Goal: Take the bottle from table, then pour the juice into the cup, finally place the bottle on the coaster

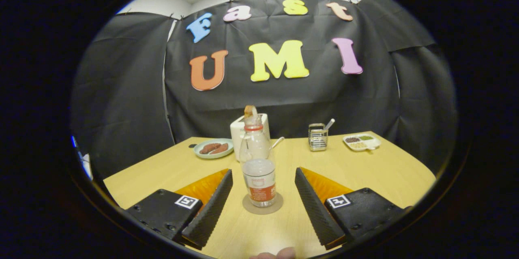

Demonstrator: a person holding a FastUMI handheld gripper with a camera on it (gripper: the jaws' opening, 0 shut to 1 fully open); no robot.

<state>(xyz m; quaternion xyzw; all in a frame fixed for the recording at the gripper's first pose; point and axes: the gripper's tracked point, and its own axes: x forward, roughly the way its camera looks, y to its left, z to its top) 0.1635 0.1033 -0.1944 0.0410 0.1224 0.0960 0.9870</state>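
the hand-held gripper (pixel 263 194) sits level and low over the desk (pixel 385 170), fingers spread wide either side of the upright bottle (pixel 258 170) on the coaster (pixel 248 208), touching neither.

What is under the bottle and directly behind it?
The bottle stands upright on a round coaster, between the open claw fingers. Behind it is a white toaster, partly covered by the bottle.

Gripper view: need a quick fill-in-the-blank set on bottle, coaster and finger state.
1. The bottle stands upright on the round ____, between the two fingers.
2. The hand-held gripper has its fingers ____, neither one touching the bottle.
3. Beyond the bottle, the green plate lies beside the white ____.
4. The wire holder sits between the bottle and the divided ____.

Missing words: coaster; open; toaster; tray
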